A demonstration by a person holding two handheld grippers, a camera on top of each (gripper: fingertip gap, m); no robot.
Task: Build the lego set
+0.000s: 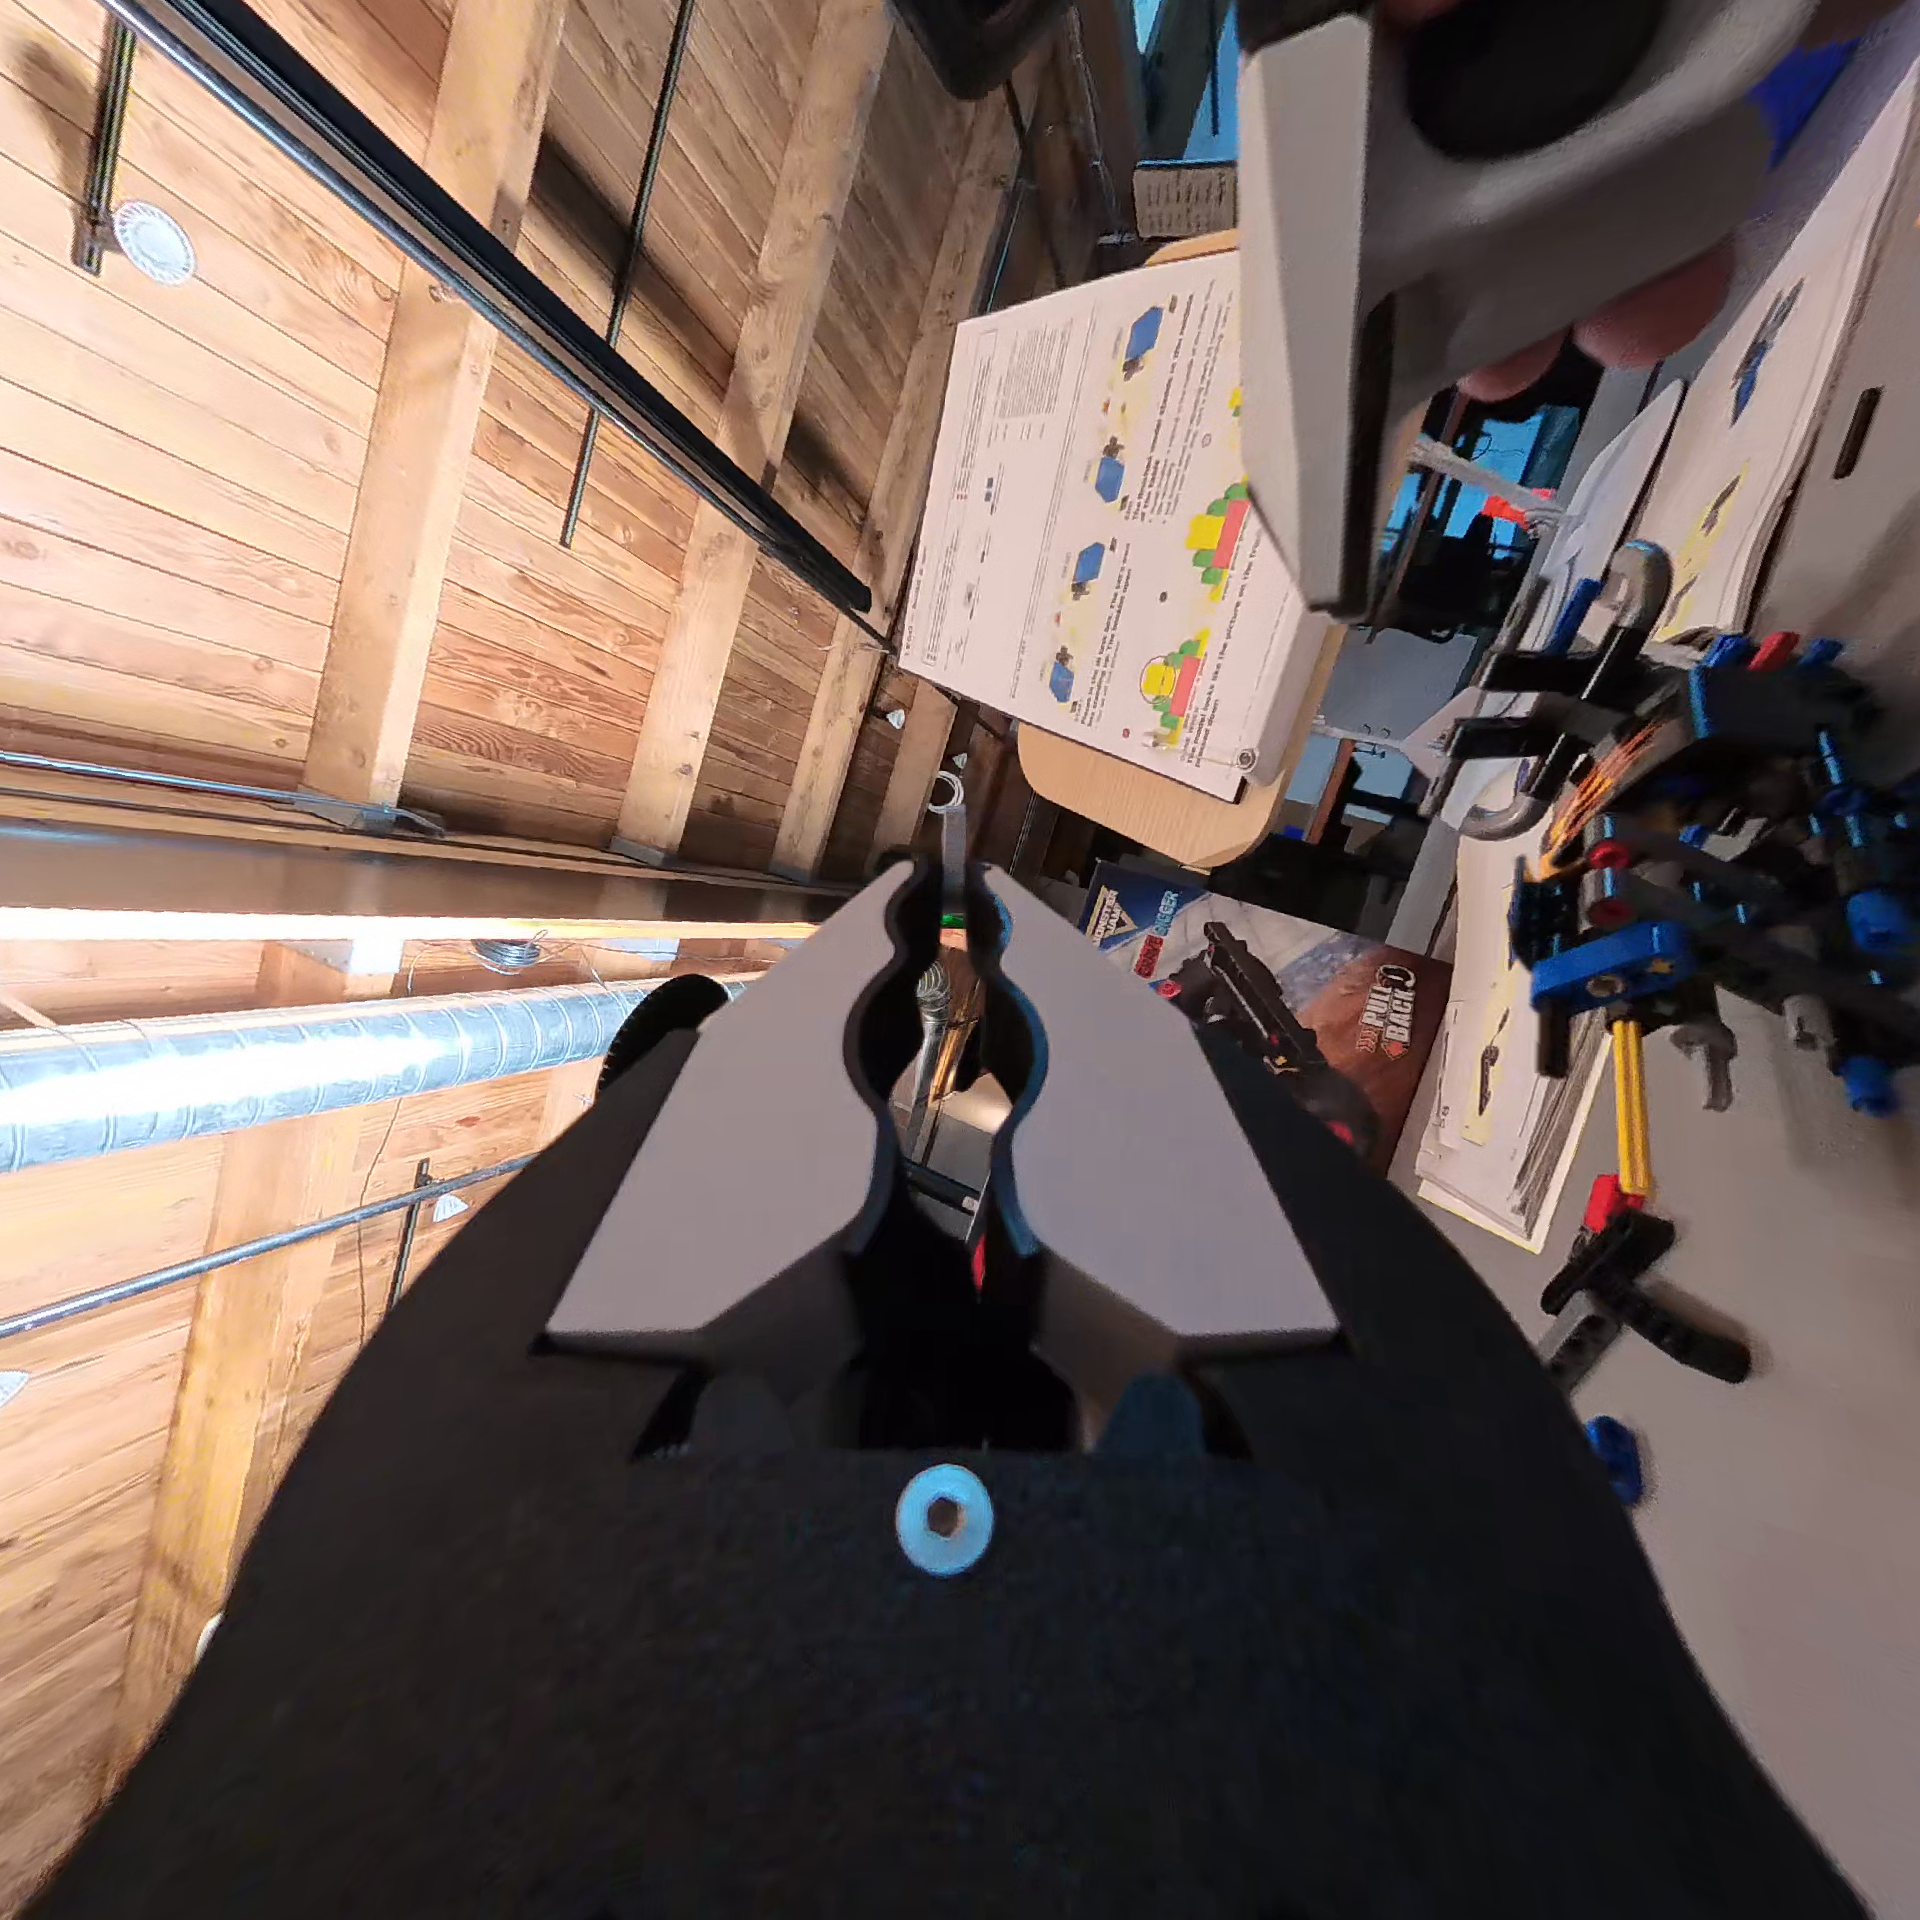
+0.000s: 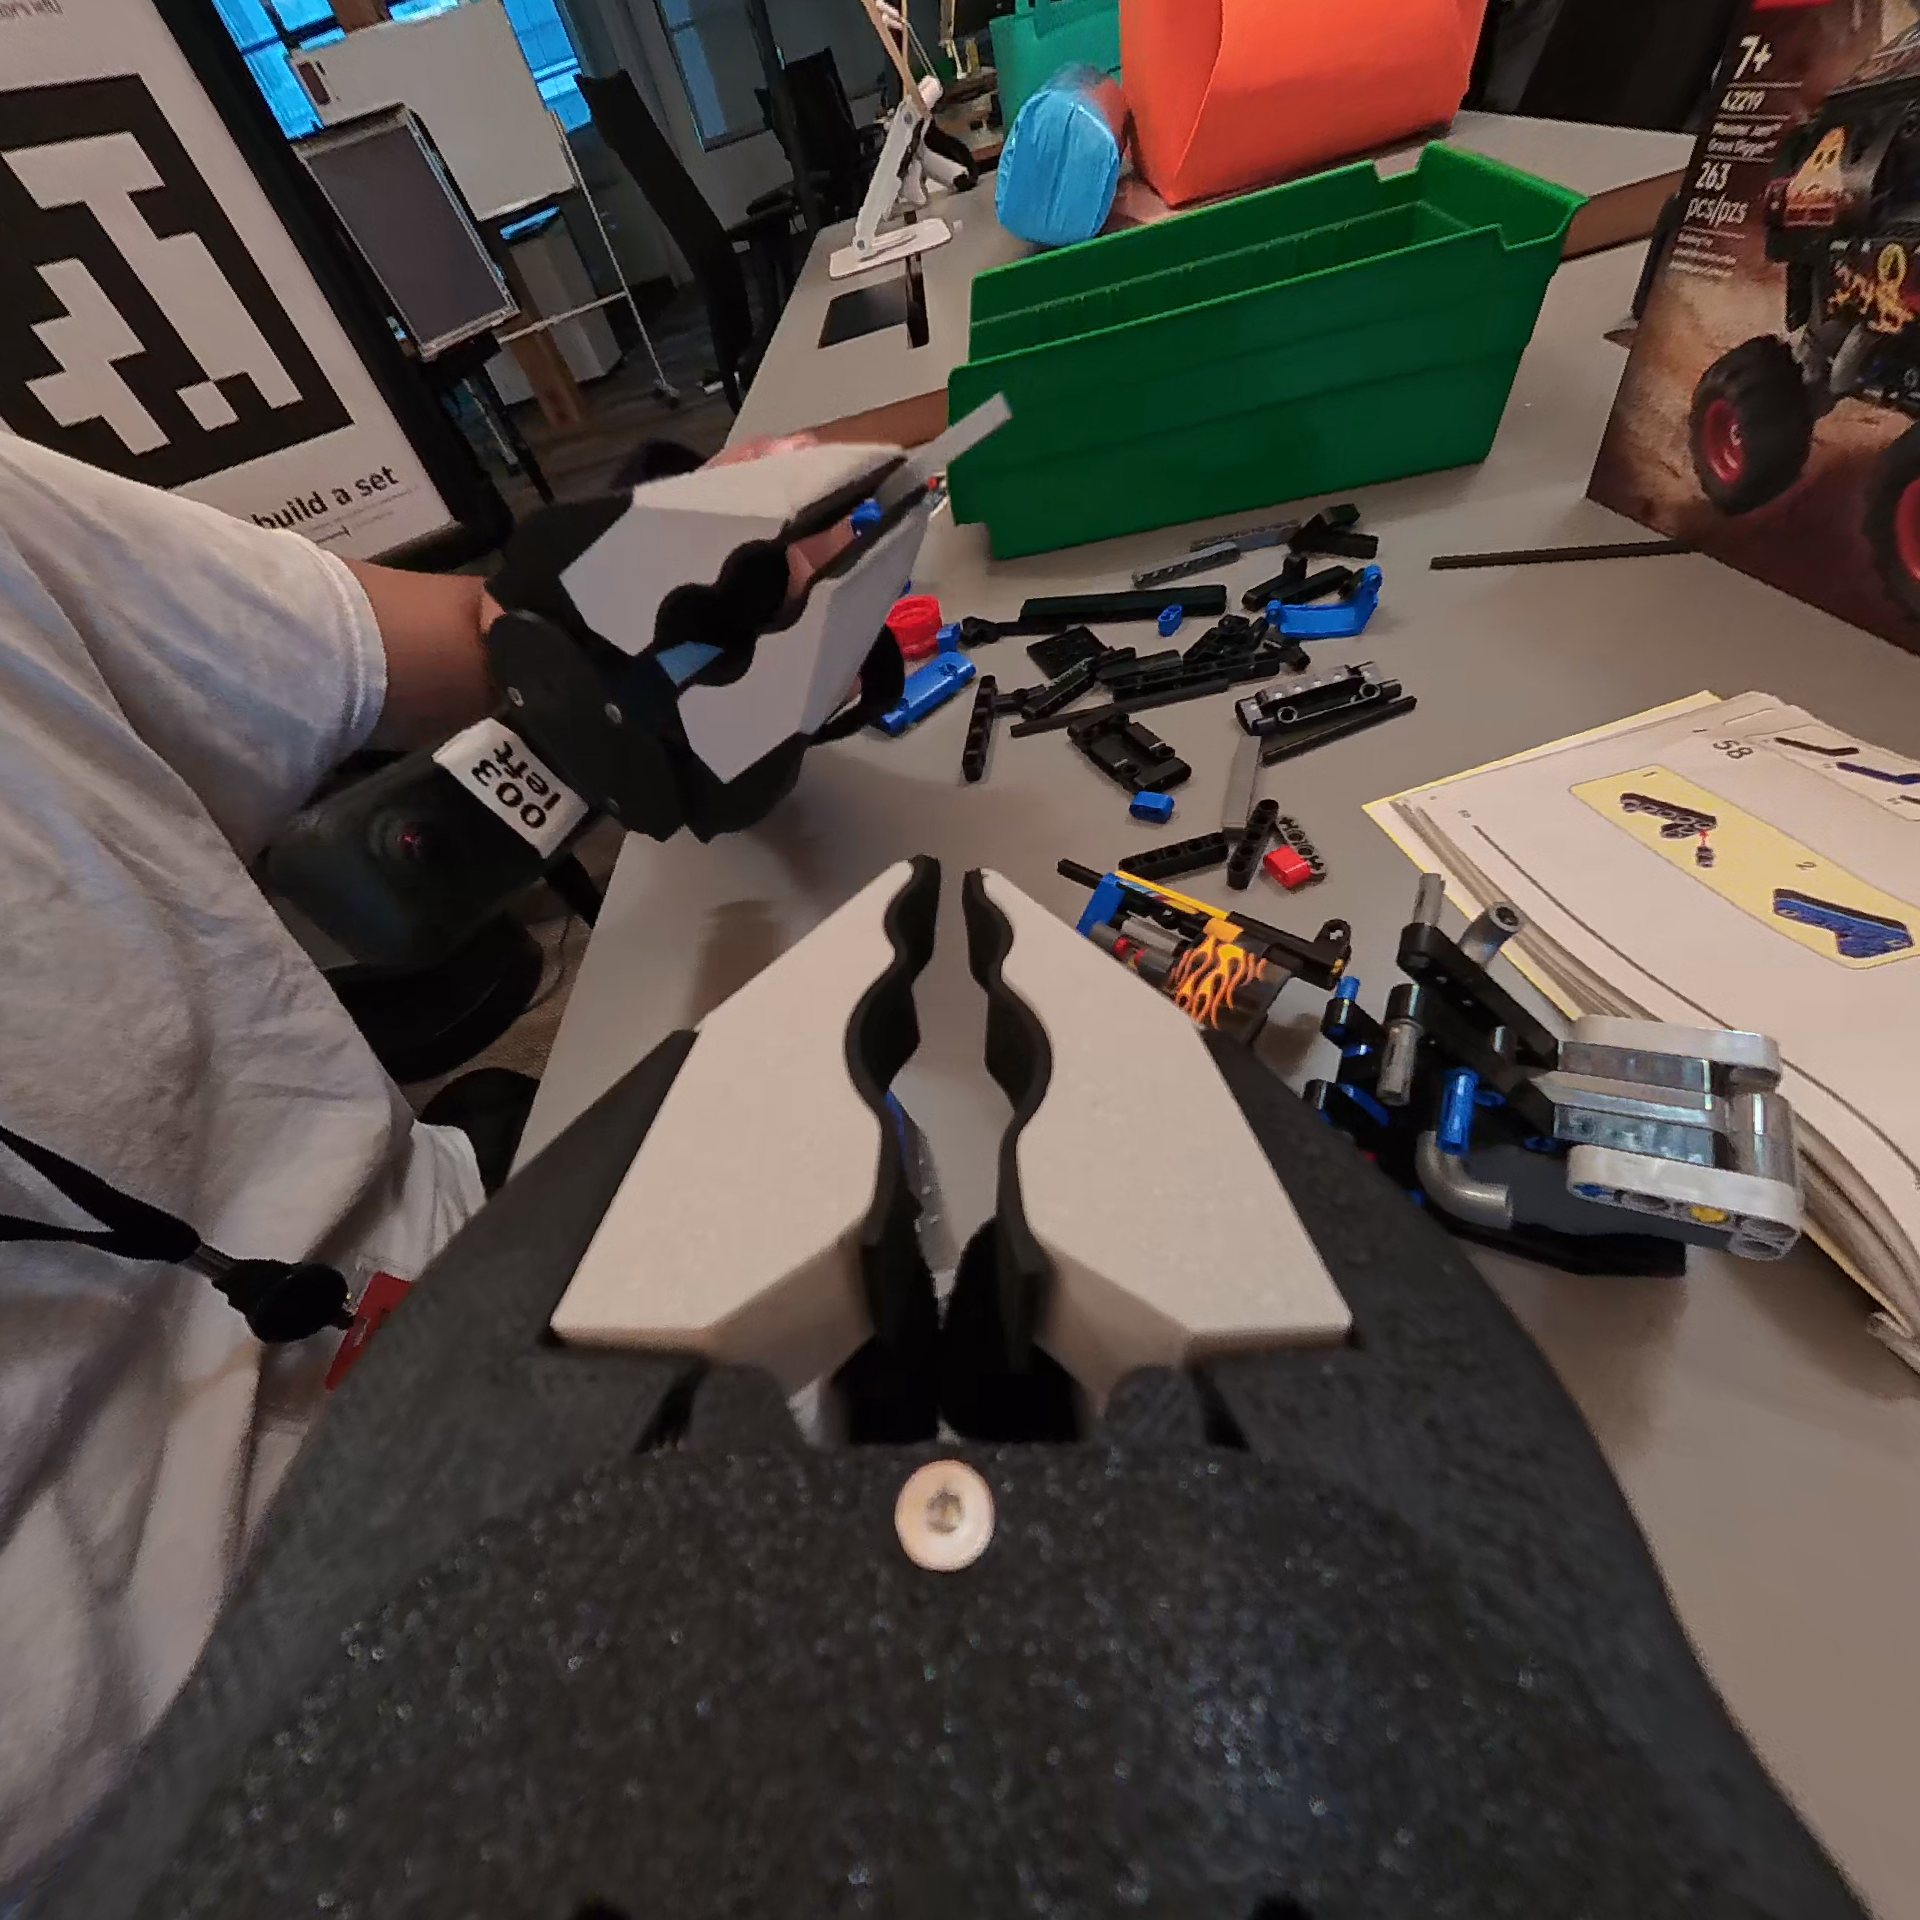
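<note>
My left gripper (image 1: 951, 871) is shut on a thin flat grey piece (image 1: 953, 836) that sticks out past its tips. It is rolled on its side and raised off the table. In the right wrist view the left gripper (image 2: 906, 488) is held up over the table's left edge, with the grey piece (image 2: 975, 428) pointing at the green bin. My right gripper (image 2: 951, 883) has its fingers almost together, with nothing between the tips. It hovers left of the partly built black, blue and grey model (image 2: 1507, 1122), which also shows in the left wrist view (image 1: 1704, 831). A flame-stickered sub-assembly (image 2: 1205, 961) lies beside the model.
Loose black, blue and red pieces (image 2: 1174, 675) are scattered on the grey table (image 2: 1558, 1558) in front of a green bin (image 2: 1247, 343). An open instruction booklet (image 2: 1714, 852) lies at right, and the set's box (image 2: 1787, 364) stands behind it. A person's white sleeve (image 2: 156, 727) is at left. My right fingertips sit around 8 centimeters from my left ones.
</note>
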